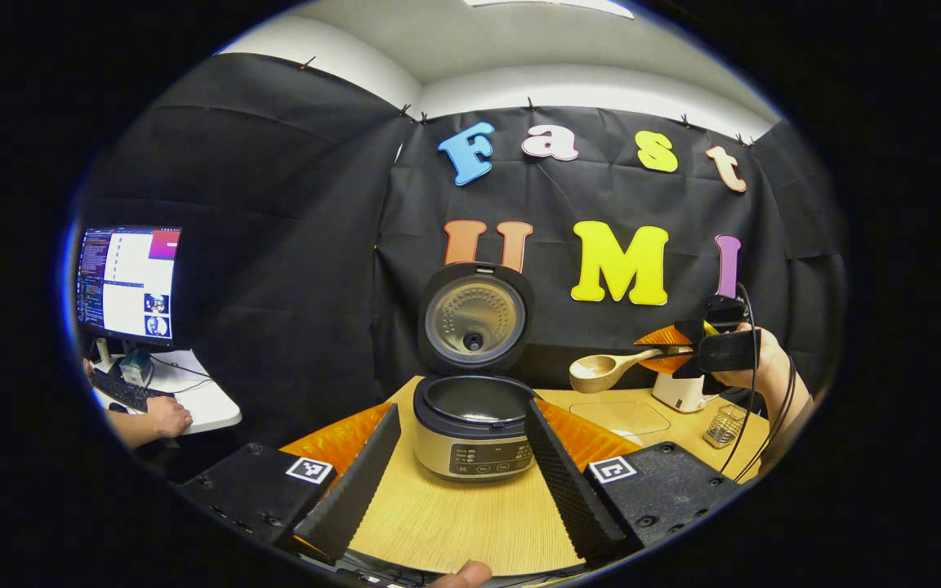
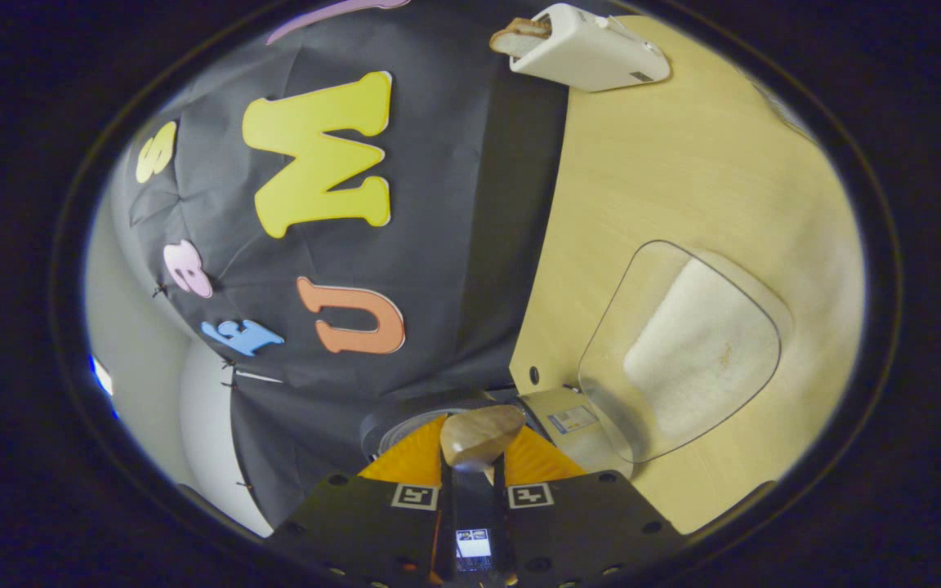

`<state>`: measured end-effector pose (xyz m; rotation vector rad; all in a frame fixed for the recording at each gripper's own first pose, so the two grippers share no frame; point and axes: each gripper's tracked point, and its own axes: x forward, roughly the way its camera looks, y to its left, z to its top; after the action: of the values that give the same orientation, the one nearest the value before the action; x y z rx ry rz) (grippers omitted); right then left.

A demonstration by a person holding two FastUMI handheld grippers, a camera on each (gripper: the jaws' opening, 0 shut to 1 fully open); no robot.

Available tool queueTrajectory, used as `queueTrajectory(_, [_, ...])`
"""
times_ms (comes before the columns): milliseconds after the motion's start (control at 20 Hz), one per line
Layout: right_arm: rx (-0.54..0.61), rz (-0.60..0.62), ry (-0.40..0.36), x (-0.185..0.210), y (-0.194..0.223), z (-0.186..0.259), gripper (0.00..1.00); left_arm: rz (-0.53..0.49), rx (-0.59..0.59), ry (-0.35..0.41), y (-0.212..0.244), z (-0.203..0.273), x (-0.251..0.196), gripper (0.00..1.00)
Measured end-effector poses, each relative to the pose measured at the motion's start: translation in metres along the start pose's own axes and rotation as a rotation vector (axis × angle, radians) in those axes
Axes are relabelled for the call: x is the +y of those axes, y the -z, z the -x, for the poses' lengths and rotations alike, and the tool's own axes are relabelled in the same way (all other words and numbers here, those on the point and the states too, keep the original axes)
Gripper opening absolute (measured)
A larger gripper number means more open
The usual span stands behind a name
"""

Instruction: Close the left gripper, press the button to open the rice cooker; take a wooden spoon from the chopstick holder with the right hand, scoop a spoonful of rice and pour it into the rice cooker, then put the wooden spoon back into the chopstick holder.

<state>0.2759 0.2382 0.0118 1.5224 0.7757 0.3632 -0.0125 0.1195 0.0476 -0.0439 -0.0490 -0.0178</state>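
The rice cooker (image 1: 470, 429) stands on the wooden table (image 1: 454, 523) with its lid (image 1: 474, 318) swung up and the pot bare inside. My left gripper (image 1: 462, 412) is open, its fingers (image 1: 356, 474) splayed to either side of the cooker's front. To the cooker's right, in the air, my right gripper (image 1: 671, 357) is shut on the handle of the wooden spoon (image 1: 601, 371). The spoon's bowl points toward the cooker. In the right gripper view the spoon (image 2: 480, 437) sticks out between the fingers of my right gripper (image 2: 474, 469), above the cooker's edge (image 2: 405, 420). I cannot tell whether it carries rice.
A clear tray of rice (image 2: 683, 351) lies on the table right of the cooker, faint as the tray (image 1: 622, 416). A white toaster (image 2: 585, 49) with bread stands at the back. A small clear holder (image 1: 724, 425) sits at the far right. A person's hand (image 1: 168, 416) rests at a side desk with a monitor (image 1: 127, 282).
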Motion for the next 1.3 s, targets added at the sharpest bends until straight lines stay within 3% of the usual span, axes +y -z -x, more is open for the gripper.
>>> queueTrajectory(250, [0.043,0.036,0.014,0.015,0.041,-0.030,0.16,0.011,0.036,0.004,0.012,-0.002,0.013,0.98])
queueTrajectory(450, [0.049,0.117,0.091,0.014,0.075,-0.067,0.16,0.027,0.037,-0.017,0.012,-0.002,0.025,0.98])
queueTrajectory(800, [0.051,0.415,0.242,0.020,0.136,-0.128,0.16,0.055,0.032,0.000,0.011,0.001,0.033,1.00])
queueTrajectory(1100, [0.008,0.672,0.332,0.026,0.147,-0.145,0.16,0.075,0.041,-0.022,0.015,-0.001,0.045,0.98])
queueTrajectory(1300, [-0.029,0.867,0.371,0.033,0.142,-0.156,0.16,0.079,0.047,0.040,0.015,-0.001,0.027,1.00])
